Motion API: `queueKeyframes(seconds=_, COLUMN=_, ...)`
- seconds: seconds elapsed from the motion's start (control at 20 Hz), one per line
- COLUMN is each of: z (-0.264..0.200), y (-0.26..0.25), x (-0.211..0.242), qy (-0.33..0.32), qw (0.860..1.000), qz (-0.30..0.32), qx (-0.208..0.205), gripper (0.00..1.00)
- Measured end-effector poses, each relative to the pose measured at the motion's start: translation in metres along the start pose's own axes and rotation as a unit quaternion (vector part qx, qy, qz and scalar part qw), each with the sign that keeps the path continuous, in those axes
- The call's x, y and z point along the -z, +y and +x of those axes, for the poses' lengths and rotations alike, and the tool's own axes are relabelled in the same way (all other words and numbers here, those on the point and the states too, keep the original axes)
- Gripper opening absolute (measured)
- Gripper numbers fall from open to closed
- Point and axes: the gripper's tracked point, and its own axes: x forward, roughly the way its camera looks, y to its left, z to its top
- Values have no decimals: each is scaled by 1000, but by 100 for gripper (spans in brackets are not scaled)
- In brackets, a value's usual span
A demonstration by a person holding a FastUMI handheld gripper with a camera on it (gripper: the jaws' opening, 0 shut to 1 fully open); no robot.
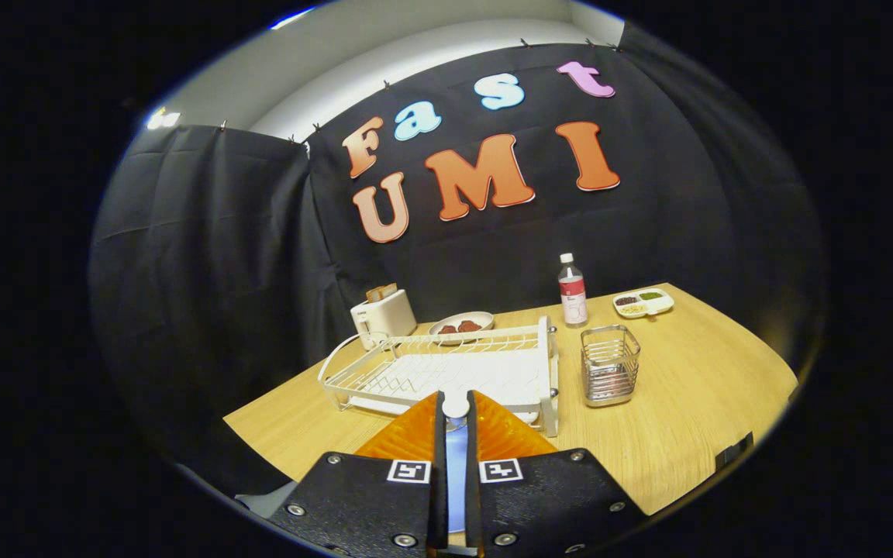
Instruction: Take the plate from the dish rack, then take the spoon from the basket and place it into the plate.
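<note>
Gripper [456,418] jaws pinched a pale plate [456,465] edge-on above the wooden tabletop [694,403]. Beyond, left to right: toaster [382,314], white dish rack [446,370], wire basket [610,365]. Black cloth walled the booth behind.

I see black cloth [206,232] hung as the booth's wall far beyond the gripper, clipped along its top edge and falling in soft folds. Above it runs a pale wall [415,54] with bright light spots at the upper left. Ahead, the light wooden surface [694,387] meets the cloth.
</note>
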Motion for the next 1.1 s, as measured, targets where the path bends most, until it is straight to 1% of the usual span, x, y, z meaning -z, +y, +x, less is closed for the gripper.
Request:
queueKeyframes(seconds=0.15, z=4, y=-1, x=23, qy=23, qw=1000, qz=17, qx=-13, gripper=8)
queueKeyframes(seconds=0.35, z=9, y=-11, x=51, qy=51, qw=998, qz=34, qx=-11, gripper=8)
queueKeyframes(seconds=0.45, z=8, y=-8, x=53, qy=46, qw=998, qz=42, qx=-22, gripper=9)
queueKeyframes(seconds=0.65, z=8, y=-10, x=60, qy=49, qw=997, qz=55, qx=-28, gripper=9)
queueKeyframes(seconds=0.75, z=8, y=-11, x=69, qy=66, qw=996, qz=57, qx=-28, gripper=11)
queueKeyframes(seconds=0.9, z=9, y=-15, x=70, qy=65, qw=997, qz=42, qx=-16, gripper=16)
queueKeyframes(seconds=0.95, z=9, y=-14, x=70, qy=65, qw=997, qz=40, qx=-18, gripper=16)
queueKeyframes(seconds=1.05, z=7, y=-14, x=63, qy=57, qw=997, qz=38, qx=-18, gripper=20)
queueKeyframes(seconds=1.1, z=8, y=-14, x=56, qy=49, qw=998, qz=38, qx=-17, gripper=23)
